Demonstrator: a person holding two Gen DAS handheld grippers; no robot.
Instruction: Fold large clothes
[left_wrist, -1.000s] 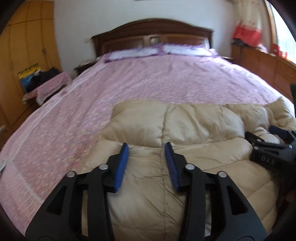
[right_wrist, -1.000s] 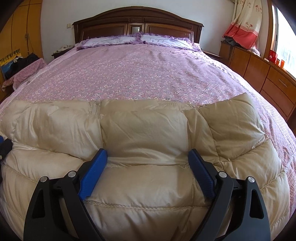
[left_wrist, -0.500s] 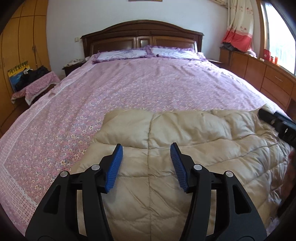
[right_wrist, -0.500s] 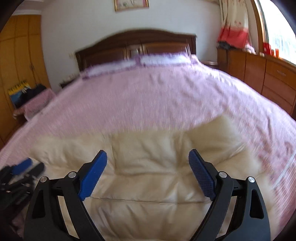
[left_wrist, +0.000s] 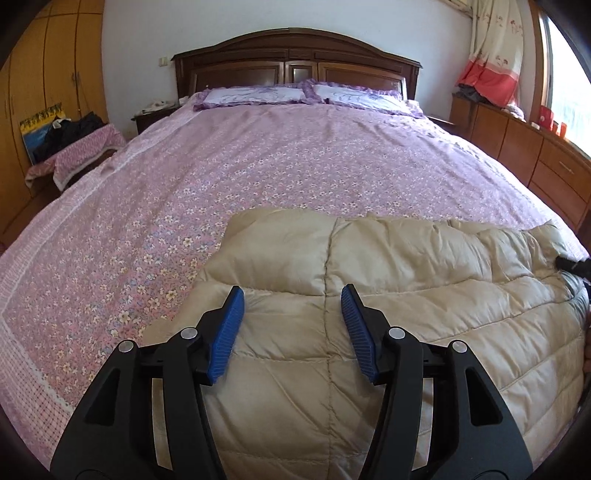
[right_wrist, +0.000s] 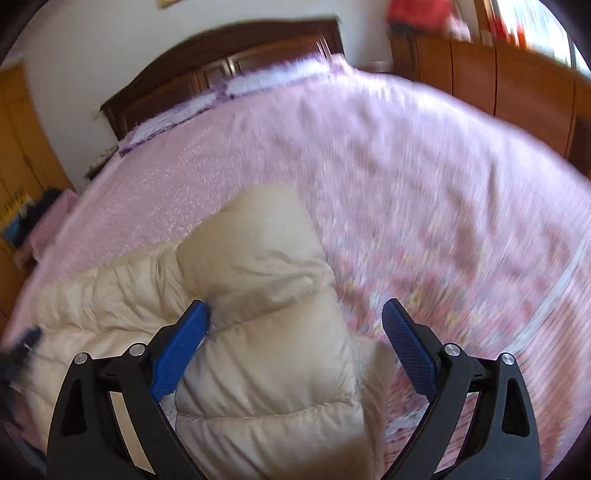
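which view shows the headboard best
The left wrist view. The headboard is sharp, level and seen whole there, with its panels clear behind the pillows. In the right wrist view the headboard is tilted and smeared by motion blur, so only its dark outline reads.

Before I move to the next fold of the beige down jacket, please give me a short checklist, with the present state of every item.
1. Left gripper open, holding nothing: ok.
2. Right gripper open, holding nothing: ok.
3. Down jacket lies on the bedspread, not hanging from a gripper: ok.
4. Jacket flat and smooth enough to fold: not ok; one puffy end stands up in the right wrist view.
5. Right wrist view sharp enough to aim a grasp: not ok, it is blurred.
6. Position of sleeves and zipper: cannot tell.
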